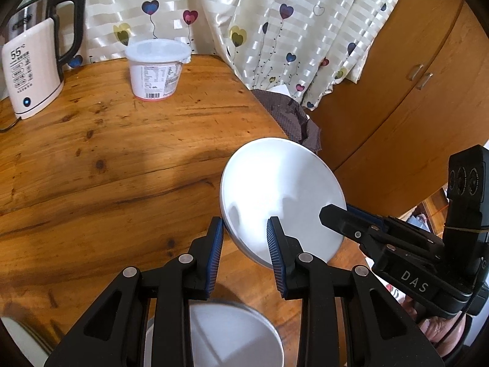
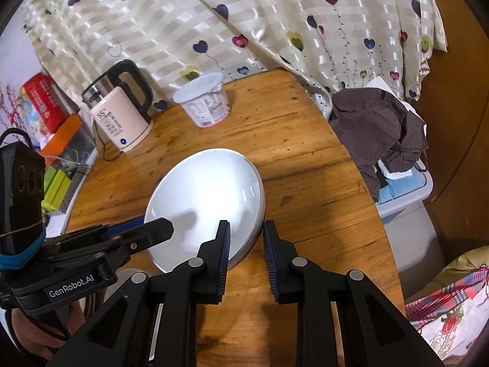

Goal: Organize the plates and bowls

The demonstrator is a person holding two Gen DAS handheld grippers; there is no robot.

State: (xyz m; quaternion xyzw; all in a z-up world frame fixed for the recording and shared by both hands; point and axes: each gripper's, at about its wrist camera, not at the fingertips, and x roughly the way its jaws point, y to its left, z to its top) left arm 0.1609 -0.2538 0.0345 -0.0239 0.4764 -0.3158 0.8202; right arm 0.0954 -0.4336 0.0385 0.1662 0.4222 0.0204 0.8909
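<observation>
A white round plate (image 1: 281,189) hangs tilted above the wooden table (image 1: 107,153), held from two sides. My left gripper (image 1: 246,229) is shut on its near rim, one blue pad on each side of the edge. From the right, my right gripper (image 1: 333,214) clamps the opposite rim. In the right wrist view the same plate (image 2: 204,192) shows a thick layered edge; my right gripper (image 2: 246,232) is shut on that edge, and the left gripper (image 2: 159,224) reaches onto the plate from the left. Another white dish (image 1: 232,336) lies below, partly hidden by my left gripper.
An electric kettle (image 2: 122,116) and a lidded white tub (image 2: 204,101) stand at the back of the table, by the heart-print curtain (image 2: 244,15). A brown cloth (image 2: 379,128) drapes a plastic bin off the table's right edge. Boxes (image 2: 42,104) crowd the left. A wooden cabinet (image 1: 412,91) stands beyond.
</observation>
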